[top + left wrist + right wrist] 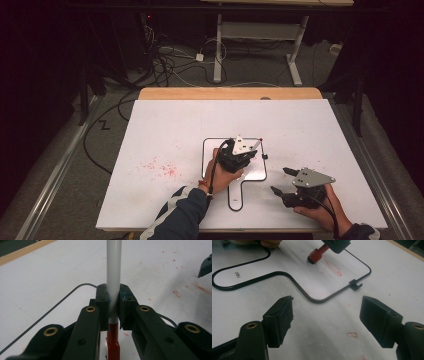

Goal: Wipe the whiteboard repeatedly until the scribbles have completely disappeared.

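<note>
Noted one legible marking: small dark lettering, apparently "deli", seen inverted on the handle of the white black-rimmed paddle-shaped board (237, 275). Found no other readable text, number or sign.

whiteboard (252, 172) on table (165, 130) centre-front | marker (114, 275) over whiteboard | right hand-held gripper (280, 181) right of whiteboard

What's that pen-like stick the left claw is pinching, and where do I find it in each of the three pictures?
High view: the marker pokes out up and to the right of the left gripper, above the small whiteboard.
Left gripper view: centre, its white barrel clamped between the jaws, red end below.
Right gripper view: top centre, red end touching the board.
Shared landmark: the whiteboard's black border.
</note>
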`<move>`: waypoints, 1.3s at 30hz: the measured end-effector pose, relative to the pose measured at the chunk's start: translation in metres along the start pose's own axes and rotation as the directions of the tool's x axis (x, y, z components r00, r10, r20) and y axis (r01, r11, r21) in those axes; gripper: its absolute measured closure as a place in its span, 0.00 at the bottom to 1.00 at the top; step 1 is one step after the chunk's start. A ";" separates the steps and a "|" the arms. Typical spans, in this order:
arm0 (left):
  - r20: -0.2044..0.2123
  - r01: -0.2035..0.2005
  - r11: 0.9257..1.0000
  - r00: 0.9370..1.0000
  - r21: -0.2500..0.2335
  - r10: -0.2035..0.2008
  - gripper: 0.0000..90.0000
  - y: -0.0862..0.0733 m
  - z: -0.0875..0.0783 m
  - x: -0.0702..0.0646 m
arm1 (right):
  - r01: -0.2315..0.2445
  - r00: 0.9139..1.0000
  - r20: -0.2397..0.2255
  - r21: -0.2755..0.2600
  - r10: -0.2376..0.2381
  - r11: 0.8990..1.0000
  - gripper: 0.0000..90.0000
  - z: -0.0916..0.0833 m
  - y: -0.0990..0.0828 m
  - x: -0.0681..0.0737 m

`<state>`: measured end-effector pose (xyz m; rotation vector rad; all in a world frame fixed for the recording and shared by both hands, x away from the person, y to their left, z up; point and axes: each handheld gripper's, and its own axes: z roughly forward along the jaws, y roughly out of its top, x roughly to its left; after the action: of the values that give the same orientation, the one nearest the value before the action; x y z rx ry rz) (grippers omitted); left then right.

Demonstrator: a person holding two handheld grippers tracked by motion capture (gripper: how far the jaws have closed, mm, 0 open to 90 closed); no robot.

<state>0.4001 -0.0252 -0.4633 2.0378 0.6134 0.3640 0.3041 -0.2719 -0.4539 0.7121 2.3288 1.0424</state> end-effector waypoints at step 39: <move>0.110 -0.035 0.991 0.993 -0.127 0.050 0.87 -0.012 -0.043 -0.022 | -0.256 0.948 -0.247 -0.214 0.202 0.943 0.66 0.034 0.074 -0.011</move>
<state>0.3580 -0.0020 -0.4520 1.9394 0.4667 0.3017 0.3525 -0.2187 -0.4138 0.8201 2.2789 1.5564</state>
